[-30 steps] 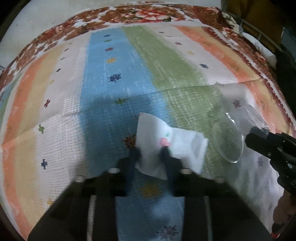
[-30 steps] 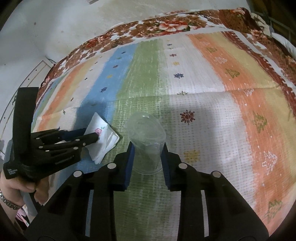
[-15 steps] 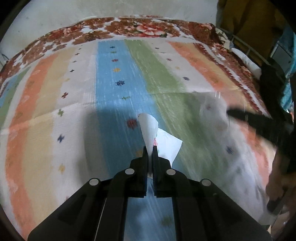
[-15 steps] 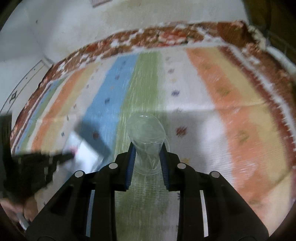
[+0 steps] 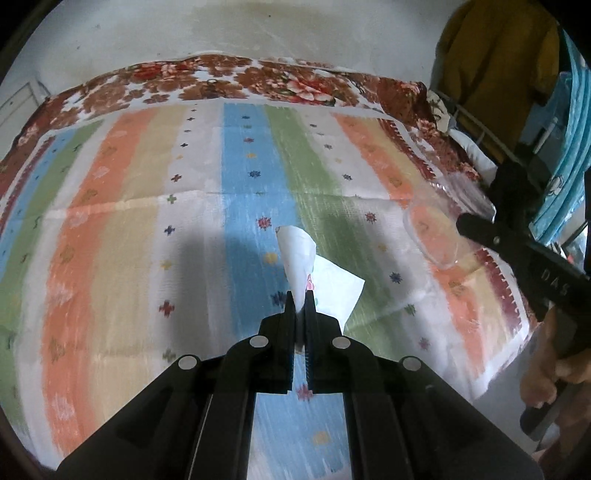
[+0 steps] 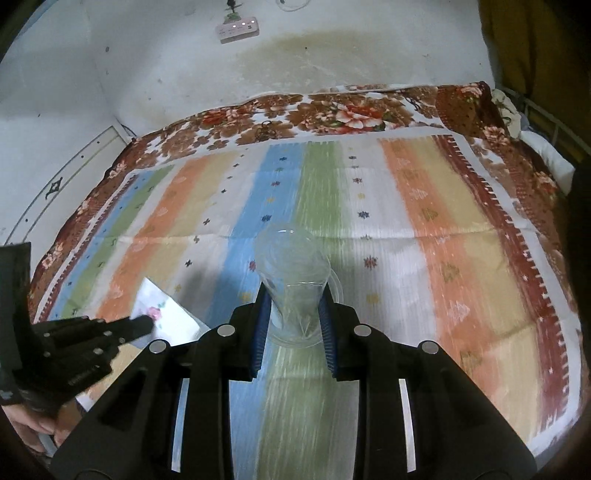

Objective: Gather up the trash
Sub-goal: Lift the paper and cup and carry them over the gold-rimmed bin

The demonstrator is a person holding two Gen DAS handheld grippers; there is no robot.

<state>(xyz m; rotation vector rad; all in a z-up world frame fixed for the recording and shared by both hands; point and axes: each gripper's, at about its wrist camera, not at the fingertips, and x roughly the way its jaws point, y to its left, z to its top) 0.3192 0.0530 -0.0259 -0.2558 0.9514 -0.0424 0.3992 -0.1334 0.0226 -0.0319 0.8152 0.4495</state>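
Observation:
My left gripper is shut on a white paper napkin with a small pink flower print and holds it lifted above the striped bedspread. The napkin and left gripper also show at the lower left of the right wrist view. My right gripper is shut on a clear plastic cup, held off the bed with its mouth pointing away. The cup and right gripper appear at the right of the left wrist view.
The striped bedspread lies over a brown floral sheet against a stained white wall. A power strip hangs on the wall. A metal bed rail and hanging yellow and blue cloths stand at the right.
My left gripper closed on the napkin and lifted it off the bed. My right gripper lifted the cup. Both pulled back from the bed, so more wall shows.

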